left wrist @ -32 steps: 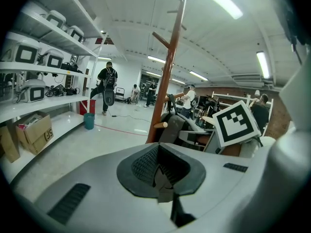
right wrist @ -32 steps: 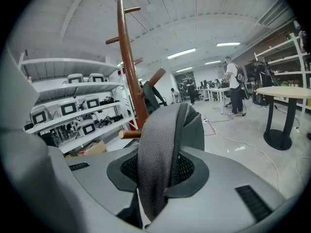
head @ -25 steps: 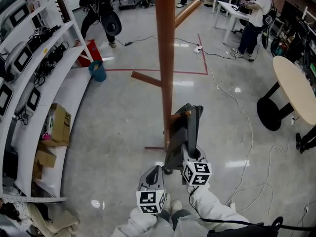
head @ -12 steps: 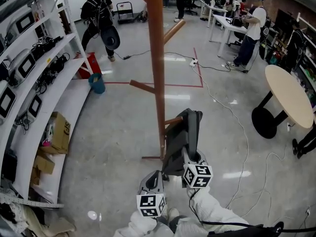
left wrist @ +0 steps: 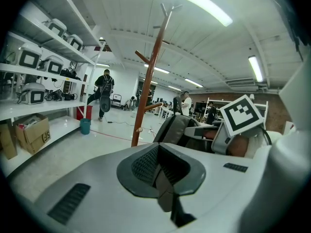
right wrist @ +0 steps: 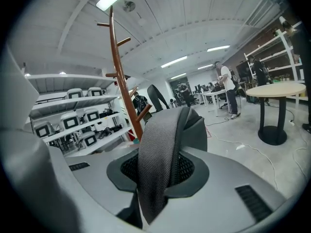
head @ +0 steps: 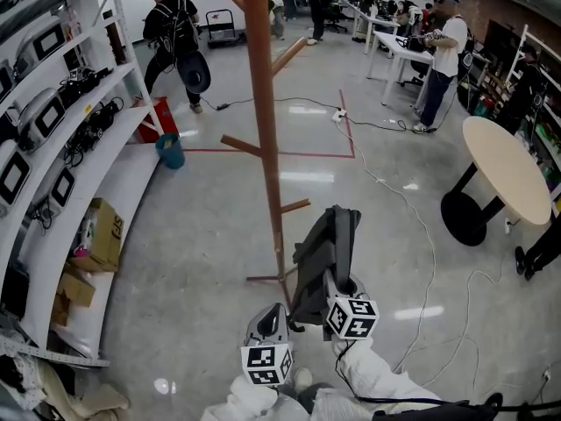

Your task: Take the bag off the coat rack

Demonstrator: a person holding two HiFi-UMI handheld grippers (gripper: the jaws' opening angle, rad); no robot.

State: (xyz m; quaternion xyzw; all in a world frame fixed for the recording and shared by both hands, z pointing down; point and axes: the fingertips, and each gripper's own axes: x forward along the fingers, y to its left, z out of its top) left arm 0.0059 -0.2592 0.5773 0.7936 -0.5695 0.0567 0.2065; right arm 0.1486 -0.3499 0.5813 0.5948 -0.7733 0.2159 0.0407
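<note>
The dark grey bag [head: 323,257] hangs clear of the wooden coat rack [head: 261,130], just right of its bare lowest peg [head: 295,205]. My right gripper [head: 338,286] is shut on the bag's mesh strap [right wrist: 158,154] and holds it up; the strap runs up between the jaws of this gripper [right wrist: 158,176]. My left gripper [head: 273,316] sits lower left of the bag, with its jaws [left wrist: 158,171] shut on nothing. From the left gripper view the bag [left wrist: 176,129] and the rack [left wrist: 148,81] lie ahead.
White shelves [head: 79,147] with devices and cardboard boxes [head: 103,226] line the left. A round table [head: 513,169] stands at the right. Cables [head: 421,235] trail over the floor. Several people stand at the back, and a teal bin [head: 172,150] is near the shelves.
The bag's strap has come off the low peg and the bag now hangs apart from the pole. The view has drawn back from the rack. Both grippers keep their state.
</note>
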